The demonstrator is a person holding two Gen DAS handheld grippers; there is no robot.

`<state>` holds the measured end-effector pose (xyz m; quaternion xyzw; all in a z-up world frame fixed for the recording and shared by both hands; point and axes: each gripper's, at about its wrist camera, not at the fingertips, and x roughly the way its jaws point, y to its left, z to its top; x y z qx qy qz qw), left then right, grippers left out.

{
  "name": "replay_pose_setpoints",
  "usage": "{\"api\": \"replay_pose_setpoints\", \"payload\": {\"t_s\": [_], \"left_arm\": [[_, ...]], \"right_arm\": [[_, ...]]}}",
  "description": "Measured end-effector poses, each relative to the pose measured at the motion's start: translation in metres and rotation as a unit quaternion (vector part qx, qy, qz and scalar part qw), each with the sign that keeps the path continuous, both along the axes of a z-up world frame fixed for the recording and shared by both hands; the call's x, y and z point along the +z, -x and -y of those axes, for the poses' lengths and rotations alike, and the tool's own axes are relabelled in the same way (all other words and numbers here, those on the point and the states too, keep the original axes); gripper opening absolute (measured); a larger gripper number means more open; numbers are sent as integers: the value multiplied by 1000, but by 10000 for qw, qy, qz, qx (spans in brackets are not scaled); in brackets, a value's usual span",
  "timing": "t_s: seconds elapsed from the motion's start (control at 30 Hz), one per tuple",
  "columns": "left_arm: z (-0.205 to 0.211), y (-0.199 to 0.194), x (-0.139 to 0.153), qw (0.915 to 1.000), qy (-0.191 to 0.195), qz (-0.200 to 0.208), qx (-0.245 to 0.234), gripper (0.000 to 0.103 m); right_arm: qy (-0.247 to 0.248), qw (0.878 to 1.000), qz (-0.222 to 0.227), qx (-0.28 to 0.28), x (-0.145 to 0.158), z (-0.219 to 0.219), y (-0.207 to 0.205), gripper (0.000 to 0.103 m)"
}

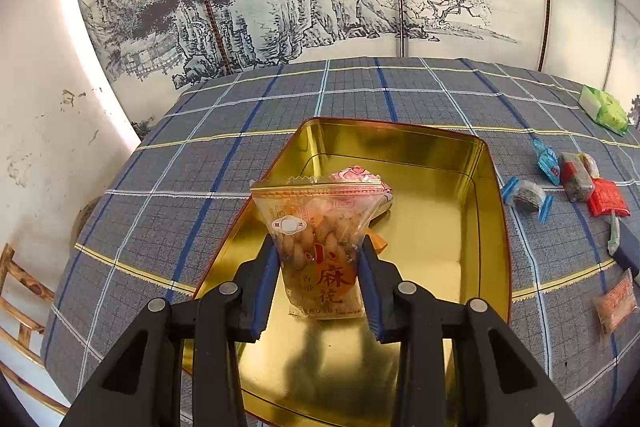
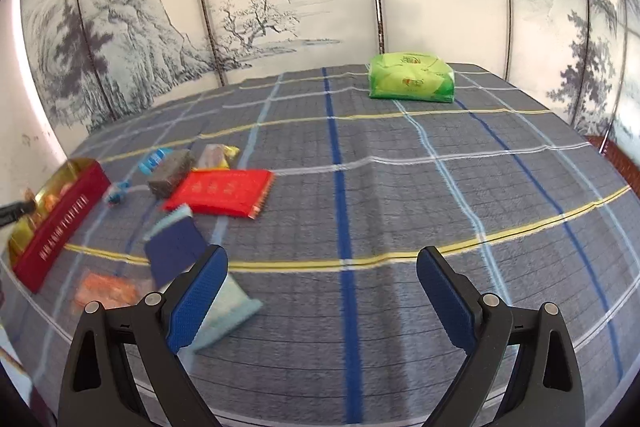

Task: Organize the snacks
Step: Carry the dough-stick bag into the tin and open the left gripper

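Clamped between the blue pads of the left gripper (image 1: 320, 267), a clear plastic packet of twisted dough snacks with red lettering (image 1: 320, 239) is held upright over the open gold-lined rectangular tin (image 1: 448, 247), which sits on the grey plaid tablecloth (image 1: 200, 167). Spread wide with nothing between its jaws, the right gripper (image 2: 322, 291) hovers over the cloth; a dark blue packet (image 2: 176, 251) lies just left of it, a flat red packet (image 2: 224, 191) farther off, and a green bag (image 2: 412, 83) at the far edge.
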<state>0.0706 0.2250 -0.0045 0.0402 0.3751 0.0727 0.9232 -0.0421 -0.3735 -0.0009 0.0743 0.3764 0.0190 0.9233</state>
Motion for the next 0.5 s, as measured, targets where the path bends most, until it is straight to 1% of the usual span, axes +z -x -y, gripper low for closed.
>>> {"api": "replay_pose_setpoints", "payload": {"t_s": [0.13,0.23,0.33,0.4,0.5], "left_arm": [[-4,-2,-2,9999,-51,73,-94,34],[-9,-4,-4,9998,-40,120,-141,34],[-13,-7,-7,9997,-12,150,-189,34],[-16,-8,-10,9997,4,168,-201,34],[-19,-9,-13,9995,76,207,-237,34]], "right_arm": [[-44,9988,149,464,24,-33,-6,95],[81,9948,188,998,41,-68,-13,95],[86,9894,246,1432,51,-98,-23,95],[41,9855,164,1688,52,-113,-33,95],[9,9771,-80,2124,48,-143,-53,95]]}}
